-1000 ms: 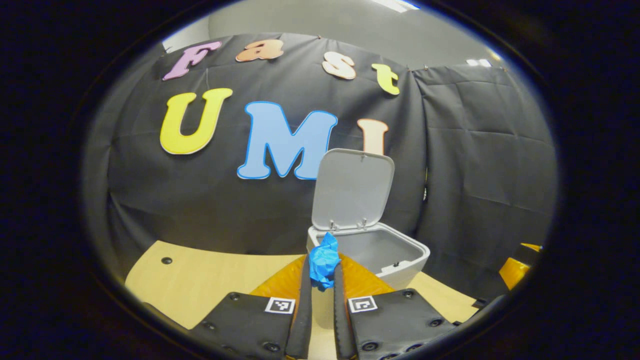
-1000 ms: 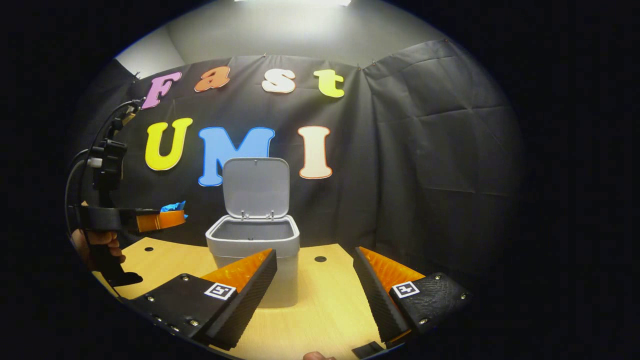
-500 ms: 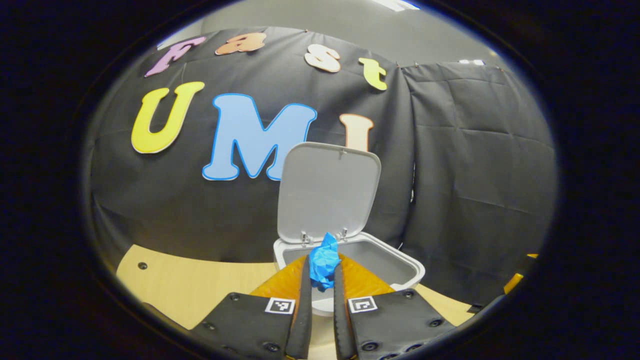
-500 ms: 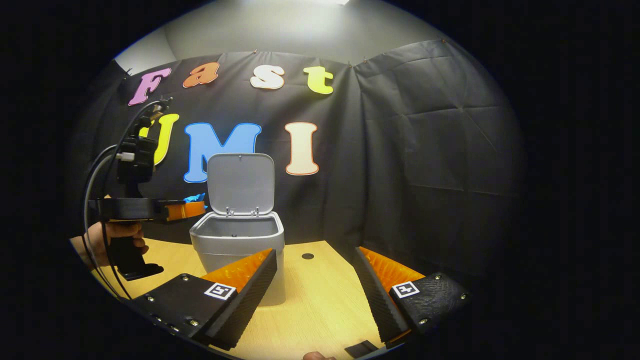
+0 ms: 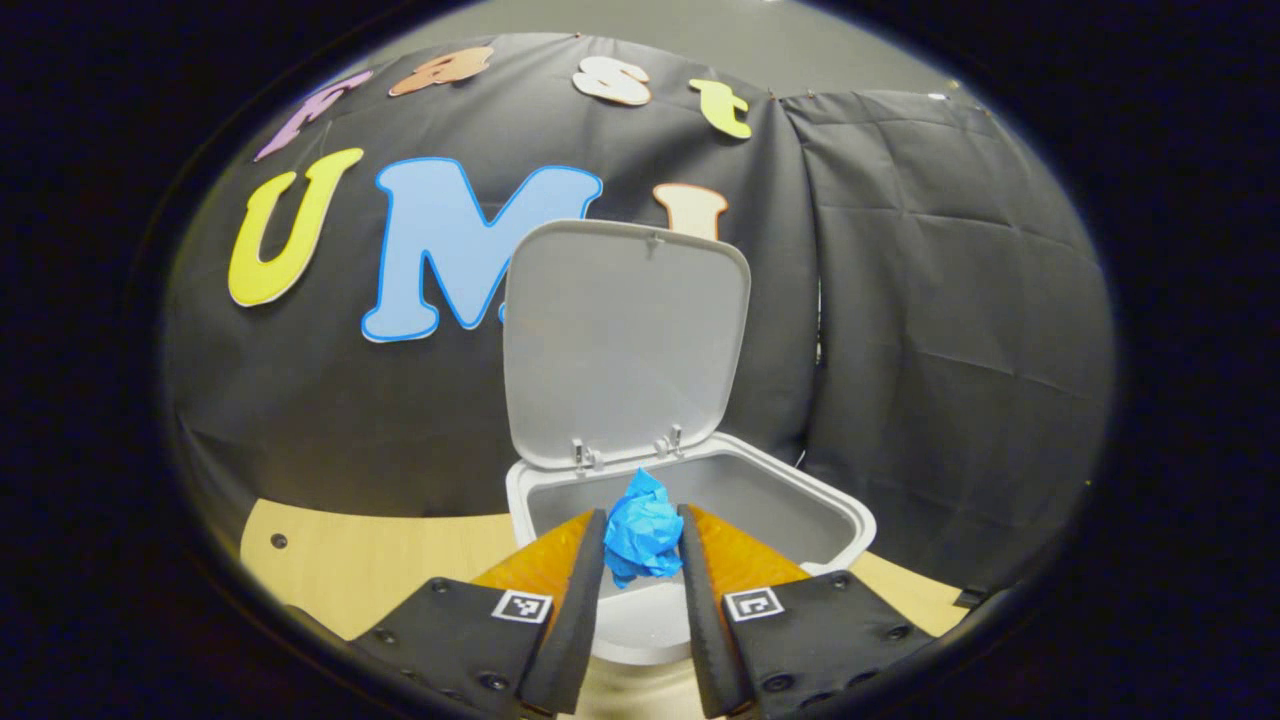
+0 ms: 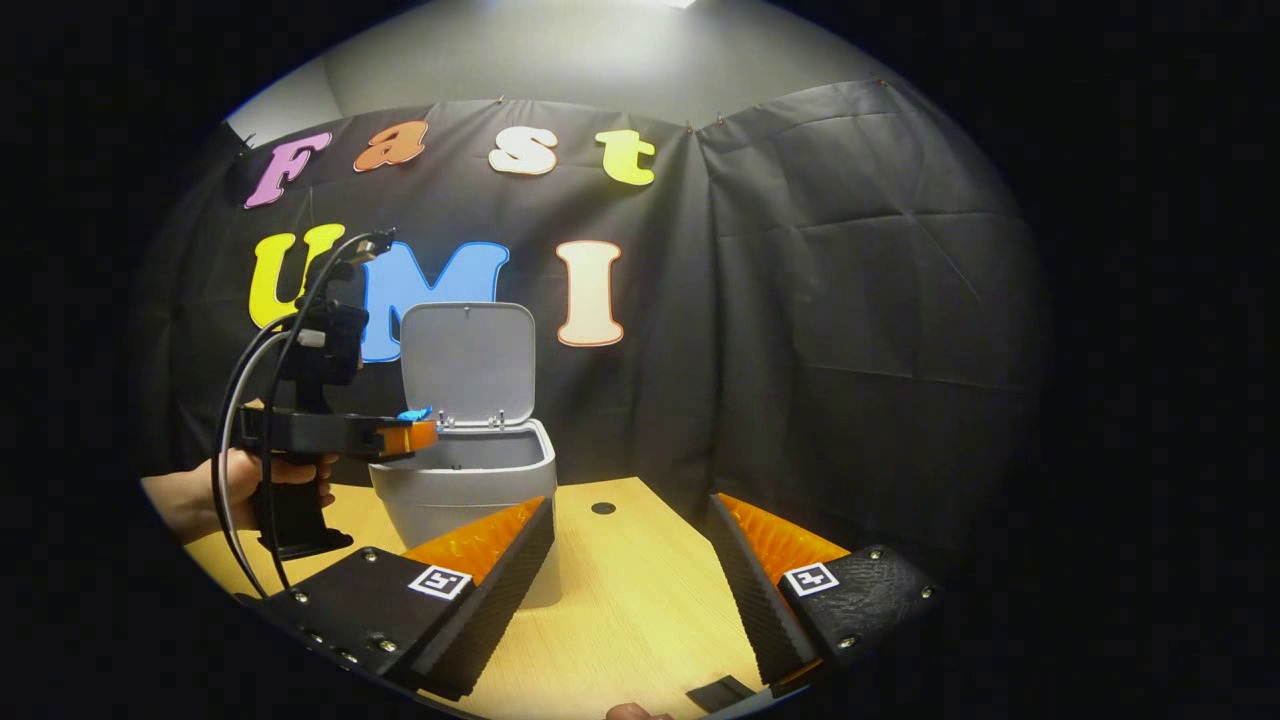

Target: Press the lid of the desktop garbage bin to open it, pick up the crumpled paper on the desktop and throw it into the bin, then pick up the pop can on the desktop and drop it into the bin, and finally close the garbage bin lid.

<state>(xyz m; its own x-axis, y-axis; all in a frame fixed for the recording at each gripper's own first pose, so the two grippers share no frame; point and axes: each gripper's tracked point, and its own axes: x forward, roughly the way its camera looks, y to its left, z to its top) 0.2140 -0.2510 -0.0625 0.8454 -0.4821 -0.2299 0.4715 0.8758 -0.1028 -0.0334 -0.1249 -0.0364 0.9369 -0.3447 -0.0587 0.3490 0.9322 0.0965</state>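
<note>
In the left gripper view, the left tool (image 5: pixel 642 545) filled the bottom centre of the frame, its two fingers pinching a ball of crumpled blue paper (image 5: pixel 642 532) between their tips. Just beyond the paper, in the lower middle of the frame, sat the pale grey garbage bin (image 5: pixel 840 520), its mouth open directly under and behind the paper. Its lid (image 5: pixel 625 340) stood upright on hinges at the back rim, reaching up to the centre of the frame. A light wooden surface (image 5: pixel 380 560) showed at lower left. In the right gripper view, the right tool (image 6: pixel 630 560) sat along the bottom of the frame with its fingers spread wide apart, holding nothing, above the wooden surface. Farther off, at centre left, a hand (image 6: pixel 215 485) gripped the handle of the left tool, whose fingertips carried the blue paper over the near left rim of the bin. The lid stood raised behind it, against the black cloth wall (image 6: pixel 850 300).
</note>
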